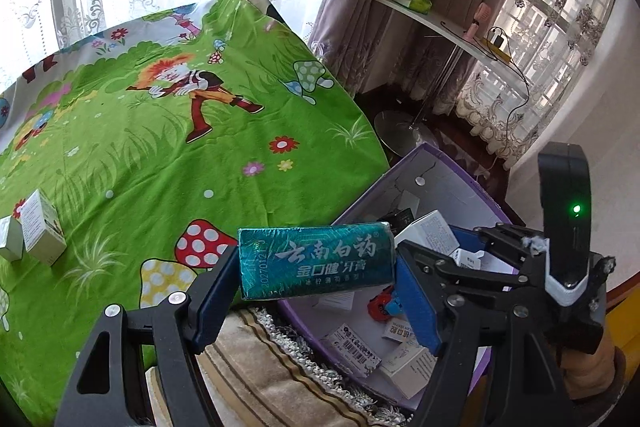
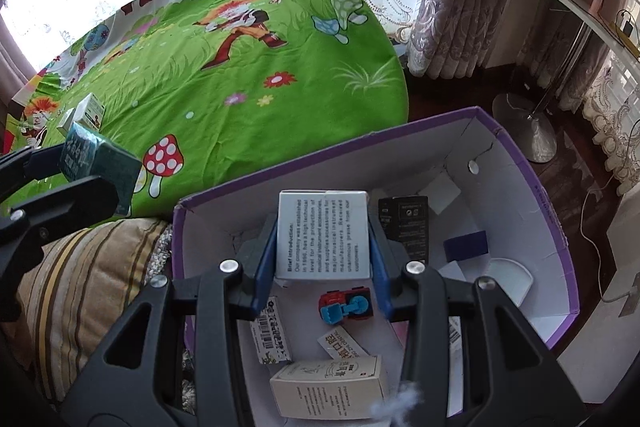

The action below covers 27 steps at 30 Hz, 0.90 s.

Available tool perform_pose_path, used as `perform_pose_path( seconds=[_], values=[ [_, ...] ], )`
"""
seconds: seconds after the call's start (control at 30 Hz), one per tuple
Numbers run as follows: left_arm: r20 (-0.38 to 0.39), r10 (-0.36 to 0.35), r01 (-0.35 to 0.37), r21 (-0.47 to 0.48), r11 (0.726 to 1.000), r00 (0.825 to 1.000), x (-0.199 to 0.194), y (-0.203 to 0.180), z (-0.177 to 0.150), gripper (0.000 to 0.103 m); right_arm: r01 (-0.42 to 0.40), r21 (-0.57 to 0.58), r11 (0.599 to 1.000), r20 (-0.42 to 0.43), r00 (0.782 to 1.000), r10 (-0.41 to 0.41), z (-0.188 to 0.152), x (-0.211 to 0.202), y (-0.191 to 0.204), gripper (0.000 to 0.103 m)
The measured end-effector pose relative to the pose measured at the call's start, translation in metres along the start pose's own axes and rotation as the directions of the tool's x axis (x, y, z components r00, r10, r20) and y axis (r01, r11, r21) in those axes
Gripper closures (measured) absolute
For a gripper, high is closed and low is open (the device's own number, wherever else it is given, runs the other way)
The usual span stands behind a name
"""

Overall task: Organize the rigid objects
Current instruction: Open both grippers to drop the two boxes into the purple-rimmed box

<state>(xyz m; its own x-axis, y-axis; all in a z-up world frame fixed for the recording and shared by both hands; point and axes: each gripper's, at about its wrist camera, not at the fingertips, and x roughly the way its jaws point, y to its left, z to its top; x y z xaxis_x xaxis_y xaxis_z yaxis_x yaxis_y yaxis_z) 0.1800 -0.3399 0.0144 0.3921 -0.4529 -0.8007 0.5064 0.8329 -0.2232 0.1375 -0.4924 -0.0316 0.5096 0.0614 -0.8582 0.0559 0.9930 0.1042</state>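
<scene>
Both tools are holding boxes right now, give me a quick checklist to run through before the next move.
1. Left tool shut on the teal toothpaste box: ok, gripped at both ends.
2. Right tool shut on the white printed box: ok, clamped on both sides.
3. White printed box is over the purple storage box: ok.
4. Teal toothpaste box is over the purple storage box: not ok, it hangs at the rim beside the green cartoon cloth.
5. Free floor in the purple storage box: ok, bare patches near the toy car.
6. Cloth is cleared: not ok, two small white boxes remain.
</scene>
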Motion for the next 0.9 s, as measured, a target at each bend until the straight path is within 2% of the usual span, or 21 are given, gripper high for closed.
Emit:
perform_pose_path(
  seconds=[0.37,0.43,0.47,0.5,0.73,0.9],
  values=[
    [-0.032,-0.016,0.017,0.014,1.000,0.999,0.014,-0.011,0.003,0.028,-0.041,0.076,0.996,-0.098,0.994,0.049,-0.015,0.036,-0.020,0.056],
    [-0.034,-0.014,0.015,0.011,1.000,0.999,0.015,-0.009,0.003,0.028,-0.036,0.088,0.995,-0.116,0.992,0.046,-0.016,0.041,-0.023,0.053],
    [-0.034,-0.014,0.014,0.011,1.000,0.999,0.015,-0.009,0.003,0.028,-0.034,0.096,0.995,-0.118,0.992,0.046,-0.017,0.042,-0.025,0.046],
    [-0.035,-0.013,0.013,0.011,1.000,0.999,0.015,-0.009,0.003,0.028,-0.036,0.101,0.994,-0.115,0.992,0.047,-0.017,0.042,-0.026,0.042],
    [-0.049,-0.019,0.020,0.017,1.000,0.999,0.020,-0.012,0.005,0.028,-0.031,0.103,0.994,-0.076,0.996,0.039,-0.012,0.030,-0.029,0.041],
    [-0.082,-0.064,0.065,-0.002,0.998,0.995,0.027,-0.012,0.005,0.028,-0.007,0.114,0.993,-0.038,0.999,0.011,-0.010,0.016,-0.032,0.039]
  ],
)
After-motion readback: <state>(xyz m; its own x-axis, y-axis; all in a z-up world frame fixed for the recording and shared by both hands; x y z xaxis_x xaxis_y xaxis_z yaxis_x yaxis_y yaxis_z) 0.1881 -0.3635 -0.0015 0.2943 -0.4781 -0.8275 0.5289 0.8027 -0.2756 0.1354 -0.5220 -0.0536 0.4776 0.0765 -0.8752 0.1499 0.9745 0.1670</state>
